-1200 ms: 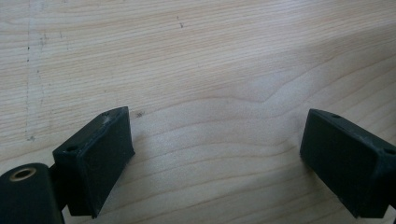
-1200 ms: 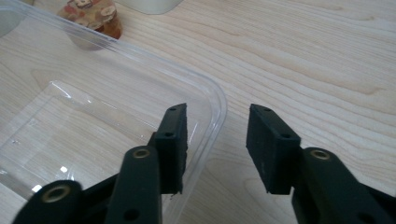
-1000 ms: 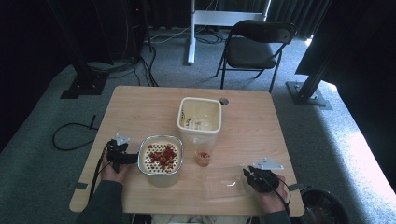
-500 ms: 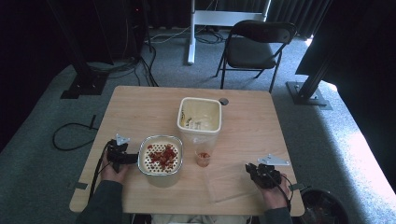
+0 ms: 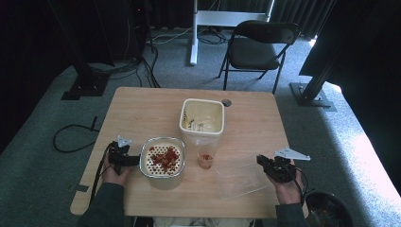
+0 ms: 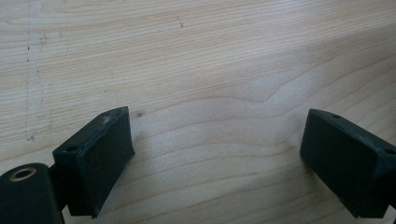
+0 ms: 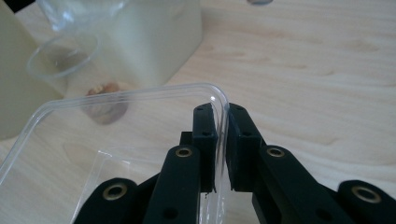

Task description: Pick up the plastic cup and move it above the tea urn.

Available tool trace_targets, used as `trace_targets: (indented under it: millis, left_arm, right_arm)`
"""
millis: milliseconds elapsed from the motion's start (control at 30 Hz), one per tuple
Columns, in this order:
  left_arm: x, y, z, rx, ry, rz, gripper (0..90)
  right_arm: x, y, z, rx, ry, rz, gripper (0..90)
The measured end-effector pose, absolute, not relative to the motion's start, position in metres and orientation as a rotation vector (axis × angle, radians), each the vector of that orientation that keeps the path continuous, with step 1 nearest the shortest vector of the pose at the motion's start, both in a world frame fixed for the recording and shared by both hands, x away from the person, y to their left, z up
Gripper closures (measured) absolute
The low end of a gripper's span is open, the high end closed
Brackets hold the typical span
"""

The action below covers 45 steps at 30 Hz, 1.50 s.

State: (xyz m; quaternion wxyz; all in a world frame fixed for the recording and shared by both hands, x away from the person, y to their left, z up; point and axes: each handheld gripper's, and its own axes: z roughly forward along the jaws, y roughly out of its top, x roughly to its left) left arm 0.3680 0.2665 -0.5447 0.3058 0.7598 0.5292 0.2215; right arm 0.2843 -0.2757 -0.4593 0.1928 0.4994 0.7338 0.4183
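While the right gripper (image 7: 221, 140) has just been closing, its jaws now pinch the rim corner of the clear plastic lid (image 5: 241, 175), which lies at the table's (image 5: 142, 109) near right, beside the small cup (image 5: 205, 160). Left gripper (image 5: 124, 158) sits released, jaws wide over bare wood, just left of the colander-topped container (image 5: 163, 161).

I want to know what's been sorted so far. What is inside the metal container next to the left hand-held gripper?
The metal container holds a heap of red pieces on a pale perforated insert. Whatever lies beneath that insert is covered.
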Motion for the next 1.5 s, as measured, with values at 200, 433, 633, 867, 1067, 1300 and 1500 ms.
trace_targets:
  millis: [200, 433, 633, 867, 1067, 1300, 1500]
  left_arm:
    - [0.368, 0.267, -0.545, 2.012, 1.4, 0.588, 9.9]
    - [0.368, 0.267, -0.545, 2.012, 1.4, 0.587, 9.9]
    - [0.368, 0.267, -0.545, 2.012, 1.4, 0.588, 9.9]
    - [0.368, 0.267, -0.545, 2.013, 1.4, 0.588, 9.9]
    - [0.368, 0.267, -0.545, 2.012, 1.4, 0.588, 9.9]
    - [0.368, 0.267, -0.545, 2.014, 1.399, 0.588, 9.9]
    - [0.368, 0.267, -0.545, 2.013, 1.4, 0.587, 9.9]
  right_arm:
    - [0.291, -0.284, -0.442, 1.39, 2.014, 1.183, 83.5]
    - [0.299, -0.293, -0.426, 1.393, 1.979, 1.176, 83.6]
    - [0.315, -0.298, -0.414, 1.404, 1.961, 1.14, 83.6]
    - [0.332, -0.303, -0.396, 1.406, 1.931, 1.141, 83.6]
    - [0.345, -0.303, -0.381, 1.405, 1.915, 1.155, 83.6]
    - [0.365, -0.311, -0.362, 1.435, 1.858, 1.188, 83.8]
    - [0.384, -0.314, -0.351, 1.469, 1.829, 1.221, 83.8]
